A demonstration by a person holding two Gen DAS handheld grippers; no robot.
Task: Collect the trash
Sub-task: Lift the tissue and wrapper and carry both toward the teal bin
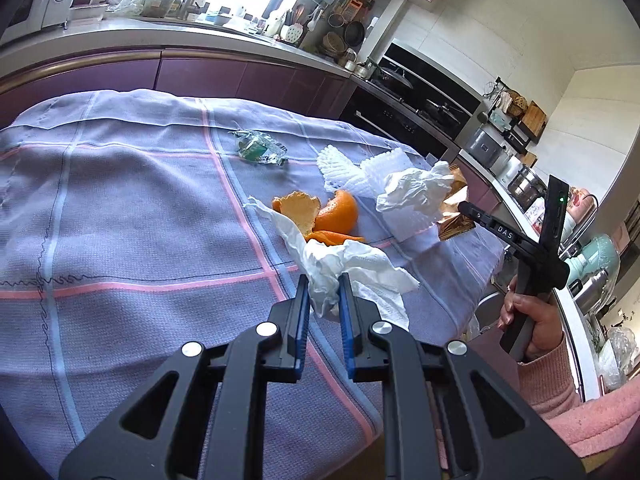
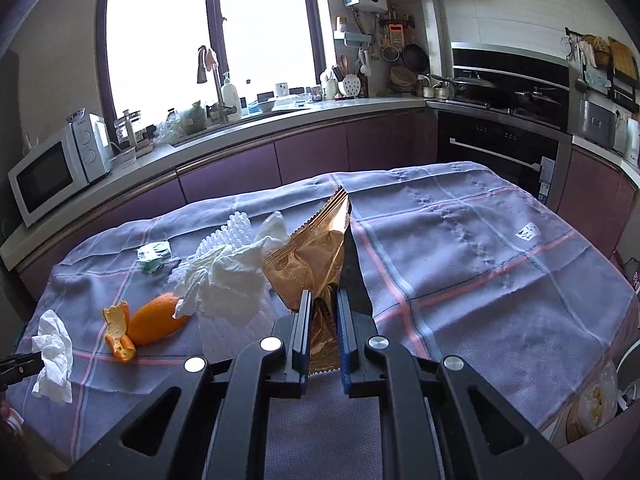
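A crumpled white paper tissue (image 1: pixel 326 276) is clamped between the fingers of the left gripper (image 1: pixel 324 286), lifted above the purple checked tablecloth (image 1: pixel 132 208). Curled orange peel pieces (image 1: pixel 320 214) lie on the cloth beyond it. A shiny copper-gold foil snack wrapper (image 2: pixel 316 268) is pinched in the right gripper (image 2: pixel 323 300).

We cannot read the print on the small green packet (image 1: pixel 256 149), which is too small and crumpled. The foam fruit net (image 1: pixel 360 174) lies partly hidden under a crumpled tissue (image 1: pixel 416 192). In the right wrist view the left gripper (image 2: pixel 18 364) is cut off by the left edge, and the gold wrapper (image 2: pixel 316 256) hides the cloth (image 2: pixel 480 264) behind it.
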